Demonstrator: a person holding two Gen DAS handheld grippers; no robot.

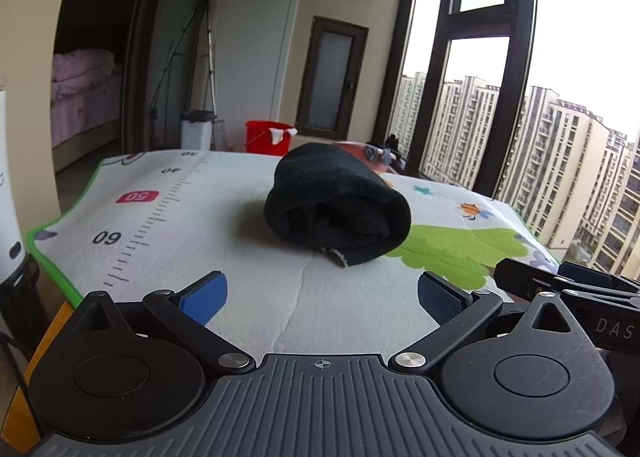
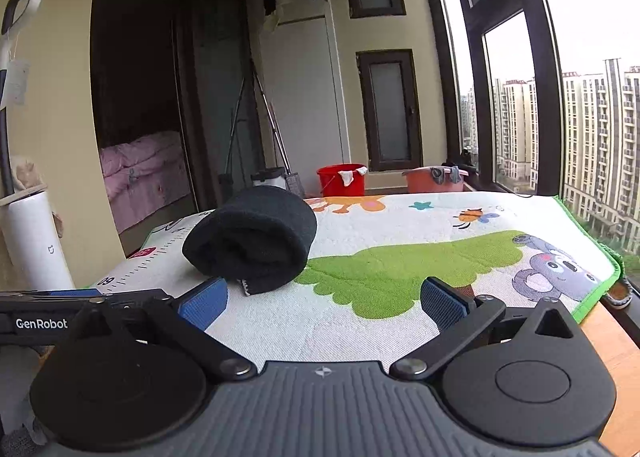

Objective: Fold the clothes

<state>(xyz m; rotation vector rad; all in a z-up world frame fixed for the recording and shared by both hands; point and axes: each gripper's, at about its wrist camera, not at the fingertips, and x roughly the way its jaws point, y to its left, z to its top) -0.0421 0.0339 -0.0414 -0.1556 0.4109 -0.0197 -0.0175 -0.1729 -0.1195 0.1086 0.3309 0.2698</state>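
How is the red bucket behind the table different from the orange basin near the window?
The red bucket is bright red and taller; the orange basin is paler, wider and lower. The red bucket has a white cloth over its rim; the orange basin holds grey items. Both stand beyond the play mat.

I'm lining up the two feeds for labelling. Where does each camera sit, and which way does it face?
Left wrist: behind the open left gripper, low over the mat, facing the rolled dark garment; the right gripper shows at the right edge.
Right wrist: behind the open right gripper, facing the same way; the garment lies ahead-left.
Shared: garment, mat, red bucket, window.
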